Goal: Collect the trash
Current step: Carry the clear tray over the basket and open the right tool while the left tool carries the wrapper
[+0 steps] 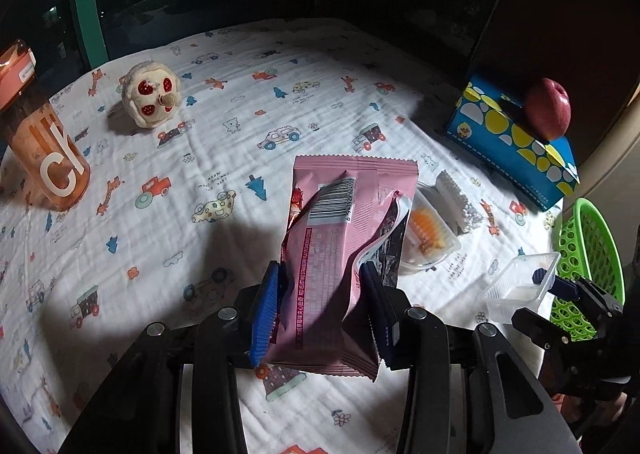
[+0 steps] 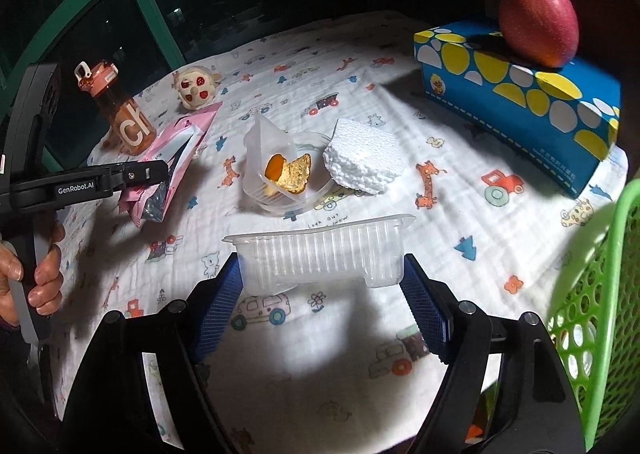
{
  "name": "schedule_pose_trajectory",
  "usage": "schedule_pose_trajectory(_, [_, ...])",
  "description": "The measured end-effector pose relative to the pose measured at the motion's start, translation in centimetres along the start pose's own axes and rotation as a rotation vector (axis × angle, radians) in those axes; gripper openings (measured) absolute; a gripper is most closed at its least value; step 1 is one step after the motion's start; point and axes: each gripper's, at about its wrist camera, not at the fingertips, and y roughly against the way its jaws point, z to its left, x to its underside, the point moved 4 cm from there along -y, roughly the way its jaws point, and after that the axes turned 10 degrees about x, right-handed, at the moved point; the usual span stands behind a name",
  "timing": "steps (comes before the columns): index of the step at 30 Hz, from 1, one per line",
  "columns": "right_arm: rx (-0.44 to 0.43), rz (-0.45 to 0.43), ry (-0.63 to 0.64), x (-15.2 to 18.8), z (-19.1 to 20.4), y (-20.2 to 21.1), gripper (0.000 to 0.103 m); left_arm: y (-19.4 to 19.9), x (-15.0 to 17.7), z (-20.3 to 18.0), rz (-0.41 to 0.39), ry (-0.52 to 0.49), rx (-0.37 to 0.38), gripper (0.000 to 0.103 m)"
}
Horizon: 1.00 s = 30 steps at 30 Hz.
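Observation:
My left gripper [image 1: 322, 270] is shut on a torn pink snack wrapper [image 1: 344, 189], which it holds upright above the patterned tablecloth. In the right wrist view that same gripper [image 2: 160, 173] and wrapper [image 2: 180, 137] hang at the left. My right gripper [image 2: 320, 266] is shut on a clear ribbed plastic tray [image 2: 320, 250]. Its blue pads press on the tray's two ends, and the tray is raised off the cloth over its shadow. A clear cup with orange scraps [image 2: 280, 173] and a white foam piece [image 2: 364, 161] lie on the cloth behind it.
A green perforated basket [image 2: 592, 294] stands at the table's right edge. A blue tissue box [image 2: 520, 101] with a red apple [image 2: 538, 21] on top sits at the back right. An orange bottle [image 2: 120, 109] and a plush toy [image 2: 196, 87] are at the far left.

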Motion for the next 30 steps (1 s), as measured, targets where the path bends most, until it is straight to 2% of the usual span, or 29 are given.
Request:
schedule_pose_trajectory(11, [0.04,-0.067,-0.086,2.0,-3.8,6.2,0.078,2.1,0.8,-7.3,-0.025,-0.085,0.074,0.04])
schedule_pose_trajectory(30, [0.219,-0.118,-0.256,5.7,-15.6,12.3,0.078,-0.8,0.9,-21.5,0.03,-0.238,0.207,0.04])
